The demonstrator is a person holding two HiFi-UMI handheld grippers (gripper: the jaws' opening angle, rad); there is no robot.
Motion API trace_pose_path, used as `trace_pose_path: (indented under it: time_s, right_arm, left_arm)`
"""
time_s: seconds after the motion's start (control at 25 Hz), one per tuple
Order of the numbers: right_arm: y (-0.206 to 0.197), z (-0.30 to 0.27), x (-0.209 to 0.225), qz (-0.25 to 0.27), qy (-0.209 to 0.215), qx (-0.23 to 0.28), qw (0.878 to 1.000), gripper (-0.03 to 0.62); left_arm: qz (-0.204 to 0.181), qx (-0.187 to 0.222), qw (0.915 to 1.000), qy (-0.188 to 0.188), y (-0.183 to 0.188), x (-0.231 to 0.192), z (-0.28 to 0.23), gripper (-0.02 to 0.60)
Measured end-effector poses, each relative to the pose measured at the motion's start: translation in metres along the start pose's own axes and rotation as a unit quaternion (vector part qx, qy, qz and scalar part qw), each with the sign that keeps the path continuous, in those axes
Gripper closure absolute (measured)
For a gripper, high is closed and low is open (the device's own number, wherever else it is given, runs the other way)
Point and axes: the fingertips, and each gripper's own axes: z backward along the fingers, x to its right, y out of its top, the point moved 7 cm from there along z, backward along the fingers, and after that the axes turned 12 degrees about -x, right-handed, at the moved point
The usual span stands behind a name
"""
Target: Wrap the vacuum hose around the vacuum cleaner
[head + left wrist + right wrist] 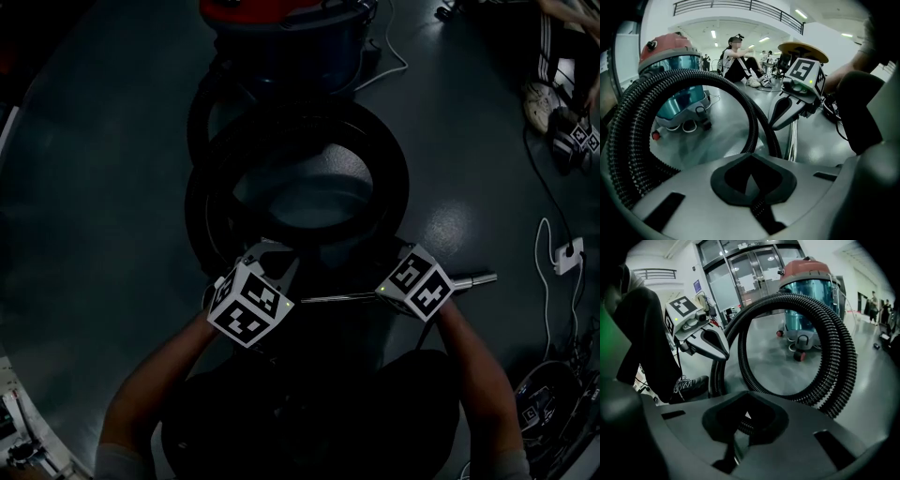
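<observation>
The vacuum cleaner [281,33], red top over a blue-green drum, stands on the floor ahead; it also shows as the vacuum cleaner [675,79] and vacuum cleaner [811,296]. Its black ribbed hose [300,178] lies in large loops between the cleaner and me. A chrome wand [473,278] runs crosswise under both grippers. My left gripper [272,258] is shut with ribbed hose [758,206] pinched between its jaws. My right gripper [398,267] is shut too, with ribbed hose [740,425] showing between its jaws beside a chrome glint. Each gripper appears in the other's view, jaws pointing down.
A white cable and power strip [567,255] lie on the floor at the right. A person [738,61] sits on the floor beyond the cleaner, and that person's shoes [553,108] show at the top right. Glass doors [740,282] stand behind.
</observation>
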Motion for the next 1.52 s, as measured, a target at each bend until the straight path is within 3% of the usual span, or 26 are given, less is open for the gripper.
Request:
trace_pose_path:
  time_s: [0.24,0.48,0.68,0.92,1.16,1.52]
  right_arm:
    - [0.040,0.023,0.018,0.044,-0.075,0.001,0.996,0.588]
    - [0.098,0.075,0.019,0.081,-0.113,-0.001,0.990,0.588]
    - [0.149,0.127,-0.001,0.049,-0.098,0.024,0.994,0.588]
    - [0.196,0.183,-0.041,0.034,-0.077,0.005,0.996,0.588]
    - [0.244,0.241,-0.080,0.014,-0.137,0.003,0.990,0.588]
    - [0.317,0.333,-0.131,-0.057,-0.155,0.024,0.986,0.588]
  left_arm:
    - [-0.011,0.025,0.9995,0.019,0.026,-0.030,0.027,0.574]
    - [-0.033,0.030,0.9969,0.066,0.034,-0.060,0.084,0.574]
    - [0.007,0.034,0.9982,0.048,0.048,-0.073,0.148,0.574]
    - [0.030,0.038,0.9980,0.039,0.081,-0.072,0.232,0.574]
    - [0.068,0.057,0.9955,0.033,0.111,-0.061,0.317,0.574]
    - [0.143,0.097,0.9842,0.040,0.144,-0.061,0.432,0.574]
